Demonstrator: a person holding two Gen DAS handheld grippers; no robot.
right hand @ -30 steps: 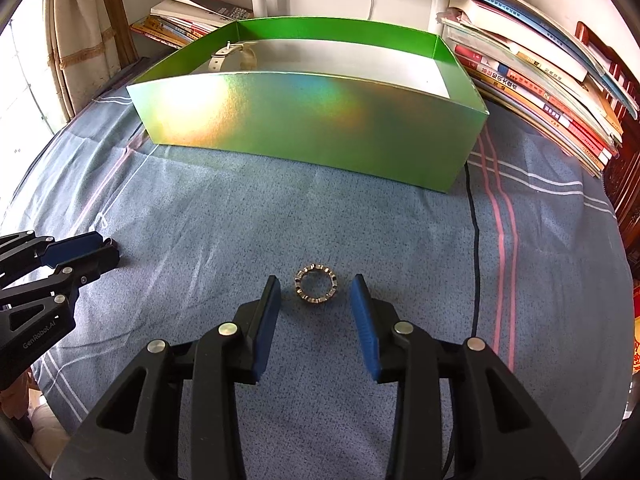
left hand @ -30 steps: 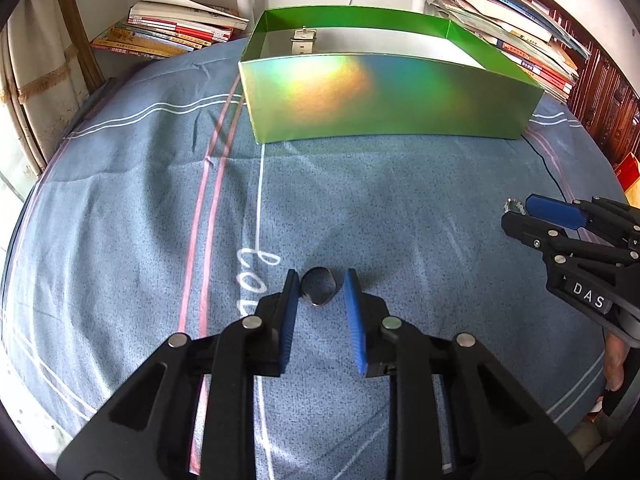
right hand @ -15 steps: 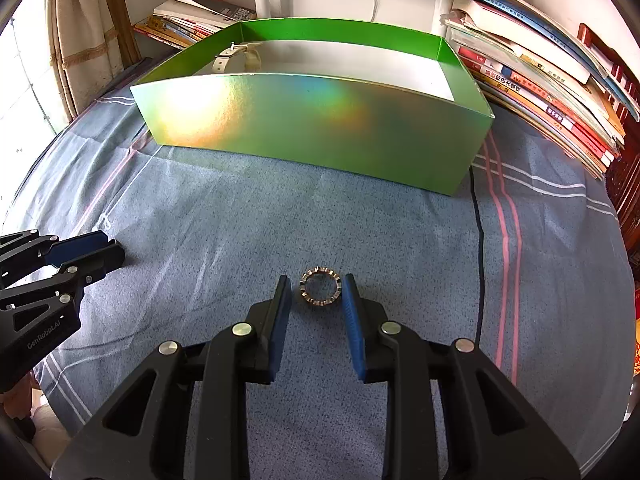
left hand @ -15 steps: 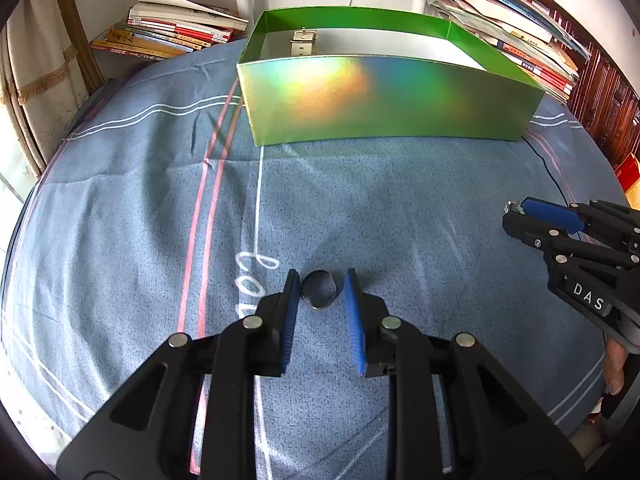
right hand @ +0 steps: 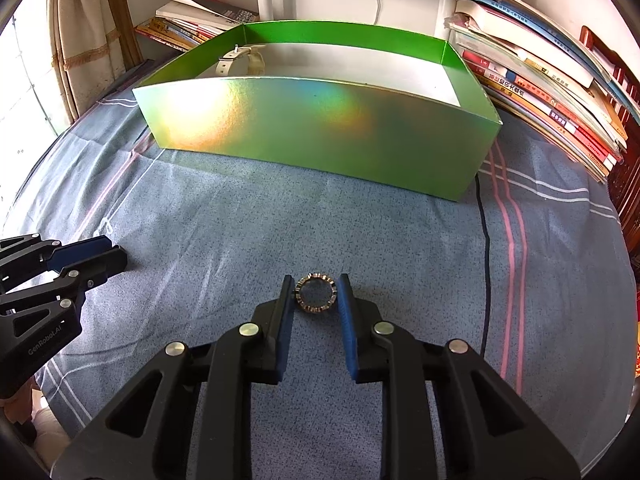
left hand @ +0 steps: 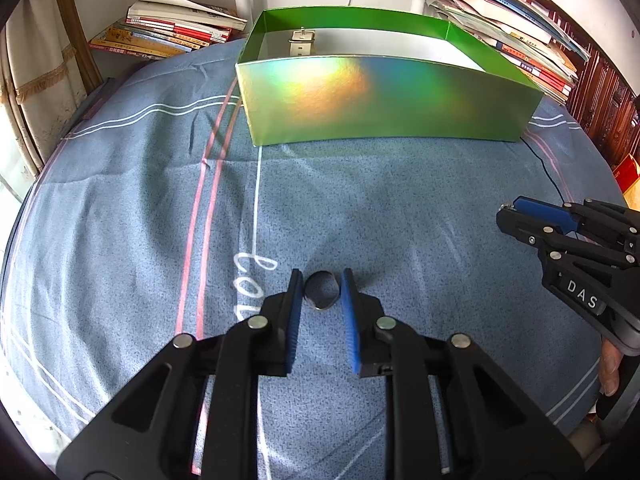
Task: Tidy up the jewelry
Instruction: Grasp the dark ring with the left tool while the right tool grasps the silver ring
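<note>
**Foil, cloth, plastic and metal**

The box [right hand: 320, 128] has glossy green foil walls with a rainbow sheen outside; its floor looks pale and matt. The cloth [left hand: 360, 208] is a blue woven fabric, matt and slightly grainy, with printed pink and white stripes. Both grippers, left [left hand: 319, 294] and right [right hand: 315, 296], are matt black plastic with bright metal rivets and ribbed blue pads [right hand: 347, 320]. The studded ring [right hand: 315, 293] is shiny, faceted metal. The plain ring [left hand: 322, 294] is dark, smooth metal. The strap [right hand: 240, 60] in the box looks like cream leather or plastic with a metal buckle. The books [right hand: 560, 92] show glossy paper covers.
</note>
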